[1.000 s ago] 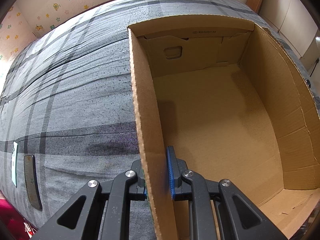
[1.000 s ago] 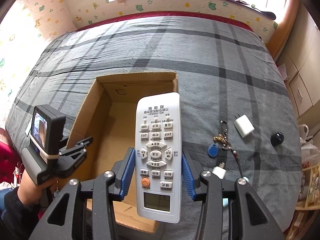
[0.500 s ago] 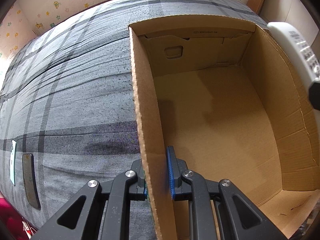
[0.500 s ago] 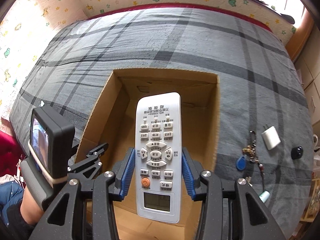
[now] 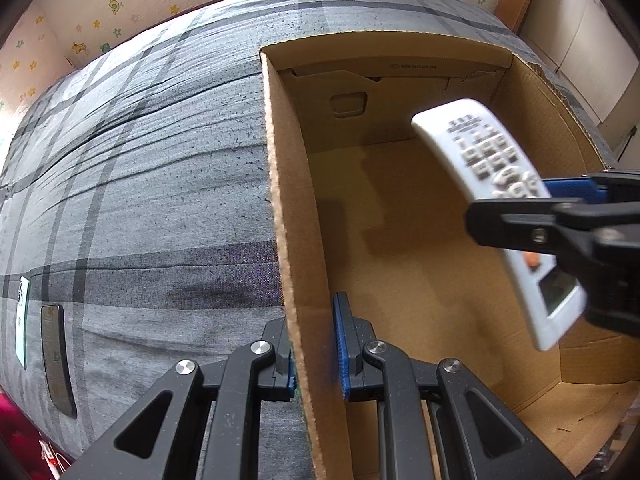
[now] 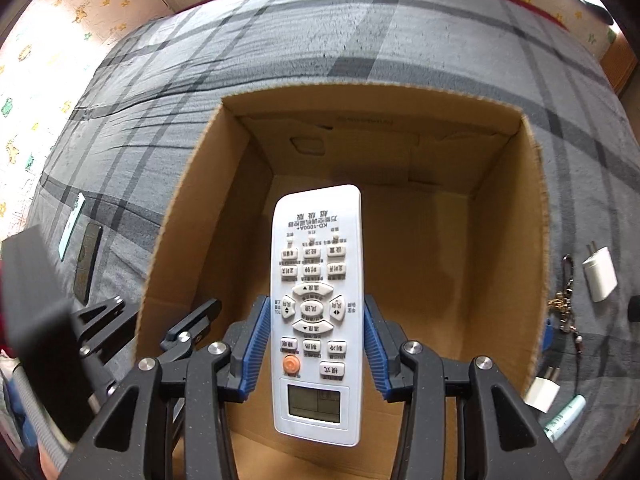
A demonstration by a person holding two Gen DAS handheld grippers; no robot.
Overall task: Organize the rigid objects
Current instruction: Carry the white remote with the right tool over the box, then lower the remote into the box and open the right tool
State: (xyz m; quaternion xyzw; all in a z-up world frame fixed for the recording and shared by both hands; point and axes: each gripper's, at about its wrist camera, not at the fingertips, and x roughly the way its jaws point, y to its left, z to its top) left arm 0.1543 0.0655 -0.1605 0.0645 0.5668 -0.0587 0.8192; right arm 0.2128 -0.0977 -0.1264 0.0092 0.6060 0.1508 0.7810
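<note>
An open cardboard box (image 5: 296,200) lies on a grey plaid bedspread. My left gripper (image 5: 314,344) is shut on the box's left wall, one blue pad inside and one outside. A white remote control (image 6: 316,300) with grey buttons and an orange one is clamped at its lower half by my right gripper (image 6: 316,336). The remote hangs tilted over the box's (image 6: 508,240) opening, top end pointing toward the far wall. In the left wrist view the remote (image 5: 480,160) and the right gripper (image 5: 560,216) reach in from the right above the bare box floor.
Left of the box lie a dark phone (image 6: 86,264) and a white-green card (image 6: 72,226). Right of it are a white charger (image 6: 600,274), a keyring with a blue fob (image 6: 564,304), a white plug (image 6: 542,394) and a pale green tube (image 6: 564,416). A star-patterned wall edges the bed.
My right gripper has carried the remote left and down, from beside the box to over its opening. The left gripper has kept its hold on the wall without moving.
</note>
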